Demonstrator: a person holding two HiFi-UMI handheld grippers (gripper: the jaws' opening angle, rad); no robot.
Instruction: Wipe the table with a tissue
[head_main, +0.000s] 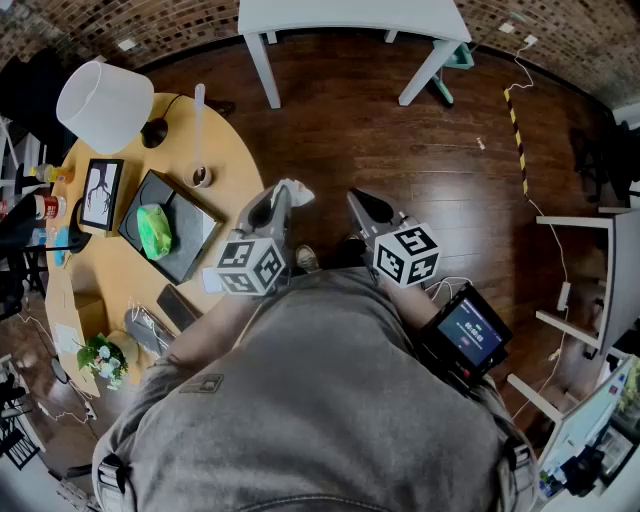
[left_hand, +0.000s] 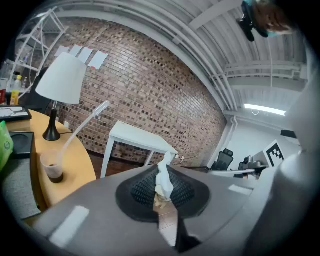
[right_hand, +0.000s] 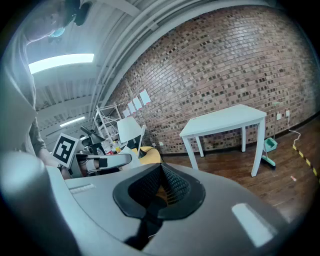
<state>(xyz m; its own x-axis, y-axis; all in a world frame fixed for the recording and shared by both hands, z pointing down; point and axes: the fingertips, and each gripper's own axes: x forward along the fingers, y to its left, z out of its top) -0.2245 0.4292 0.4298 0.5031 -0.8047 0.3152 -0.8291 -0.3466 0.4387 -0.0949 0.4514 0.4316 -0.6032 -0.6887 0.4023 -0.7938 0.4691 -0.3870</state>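
Note:
My left gripper (head_main: 283, 196) is shut on a white tissue (head_main: 293, 190), held in the air just right of the round wooden table (head_main: 232, 150). In the left gripper view the tissue (left_hand: 163, 180) sticks up from between the closed jaws of the left gripper (left_hand: 161, 192), and the table (left_hand: 75, 160) lies to the left. My right gripper (head_main: 362, 204) hangs beside it over the dark wood floor, shut with nothing in it. The right gripper (right_hand: 161, 187) points toward the brick wall in its own view.
On the wooden table stand a white lamp (head_main: 105, 104), a cup with a straw (head_main: 200, 172), a dark tray with a green object (head_main: 156, 231), a framed picture (head_main: 100, 193) and a small plant (head_main: 103, 359). A white table (head_main: 350, 20) stands farther off. Shelving (head_main: 580, 300) is on the right.

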